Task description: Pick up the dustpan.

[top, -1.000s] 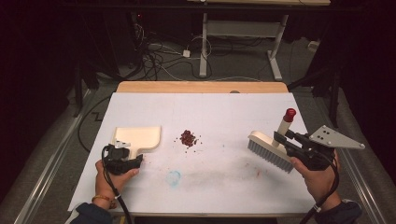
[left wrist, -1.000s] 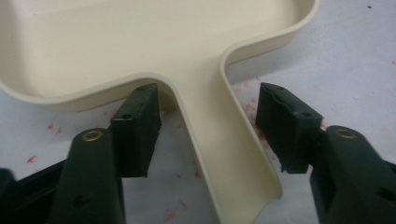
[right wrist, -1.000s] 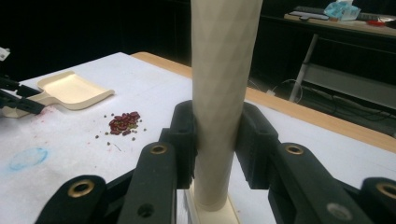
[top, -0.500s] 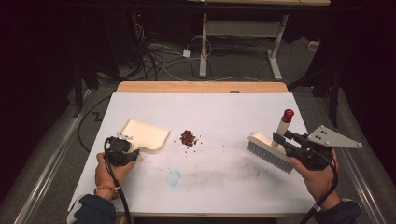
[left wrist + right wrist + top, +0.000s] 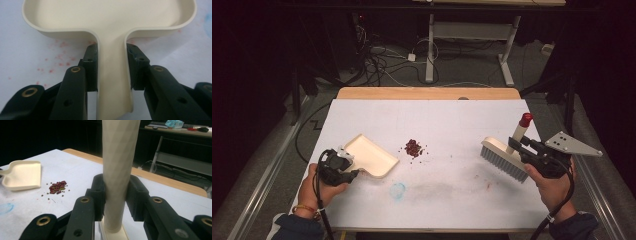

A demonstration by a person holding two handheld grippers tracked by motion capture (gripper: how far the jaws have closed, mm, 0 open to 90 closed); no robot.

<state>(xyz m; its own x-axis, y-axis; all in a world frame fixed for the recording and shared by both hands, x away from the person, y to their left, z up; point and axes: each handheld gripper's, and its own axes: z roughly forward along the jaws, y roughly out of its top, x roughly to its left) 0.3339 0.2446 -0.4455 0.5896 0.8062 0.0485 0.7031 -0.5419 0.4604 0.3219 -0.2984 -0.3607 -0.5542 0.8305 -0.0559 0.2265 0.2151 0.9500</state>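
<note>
High view showed the left gripper [image 5: 343, 167] squeezing the dustpan [image 5: 371, 155] by its handle, low on the left of the table [image 5: 447, 115]. At the right, the right gripper [image 5: 528, 150] squeezed the brush [image 5: 503, 157] handle. Red beans [image 5: 413, 148] lay farther back, between them.

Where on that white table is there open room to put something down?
The far half, between the wooden edge and the bean pile, is bare, as is the near middle strip past the blue smudge. It is tighter around the dustpan and the brush.
</note>
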